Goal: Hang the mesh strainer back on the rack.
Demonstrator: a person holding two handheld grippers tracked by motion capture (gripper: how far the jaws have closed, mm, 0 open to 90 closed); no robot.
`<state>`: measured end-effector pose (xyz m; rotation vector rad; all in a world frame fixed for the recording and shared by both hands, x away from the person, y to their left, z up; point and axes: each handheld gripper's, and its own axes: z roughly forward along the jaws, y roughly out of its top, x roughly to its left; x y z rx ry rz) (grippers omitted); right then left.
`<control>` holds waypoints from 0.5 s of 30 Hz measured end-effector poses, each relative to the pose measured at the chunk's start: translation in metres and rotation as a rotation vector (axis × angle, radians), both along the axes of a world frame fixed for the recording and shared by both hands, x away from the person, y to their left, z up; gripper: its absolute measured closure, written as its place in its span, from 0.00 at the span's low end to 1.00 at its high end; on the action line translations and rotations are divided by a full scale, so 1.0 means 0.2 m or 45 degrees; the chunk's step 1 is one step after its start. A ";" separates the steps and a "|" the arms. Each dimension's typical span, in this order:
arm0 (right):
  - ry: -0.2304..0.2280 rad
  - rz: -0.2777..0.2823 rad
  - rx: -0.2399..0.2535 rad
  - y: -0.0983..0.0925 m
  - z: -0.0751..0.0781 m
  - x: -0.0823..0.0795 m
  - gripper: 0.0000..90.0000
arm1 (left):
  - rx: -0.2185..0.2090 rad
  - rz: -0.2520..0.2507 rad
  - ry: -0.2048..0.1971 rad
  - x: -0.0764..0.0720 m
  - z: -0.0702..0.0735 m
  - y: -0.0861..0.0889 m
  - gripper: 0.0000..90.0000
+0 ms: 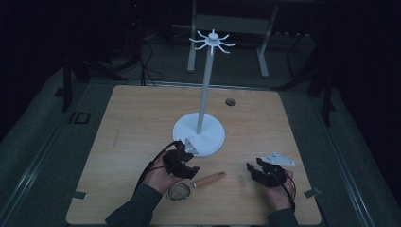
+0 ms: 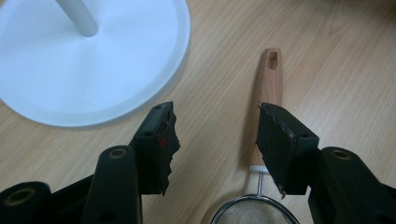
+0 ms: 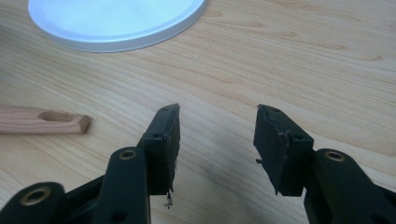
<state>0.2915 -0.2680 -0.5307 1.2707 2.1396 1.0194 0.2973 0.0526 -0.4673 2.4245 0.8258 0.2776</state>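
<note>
While the wooden-handled strainer (image 1: pixel 196 183) lies unlifted near the bench's (image 1: pixel 142 118) front edge, we hold left gripper (image 2: pixel 215 135) spread beside its handle, right gripper (image 3: pixel 217 140) spread and empty; hanging on the white stand (image 1: pixel 204 94) remains.

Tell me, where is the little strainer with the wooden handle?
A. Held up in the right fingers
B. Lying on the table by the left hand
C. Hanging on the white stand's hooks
B: the strainer lies flat on the table, right beside the left hand.
</note>
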 end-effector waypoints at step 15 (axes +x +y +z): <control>0.001 -0.012 0.006 -0.02 0.01 0.00 0.55 | 0.137 -0.091 0.085 0.03 -0.03 -0.11 0.55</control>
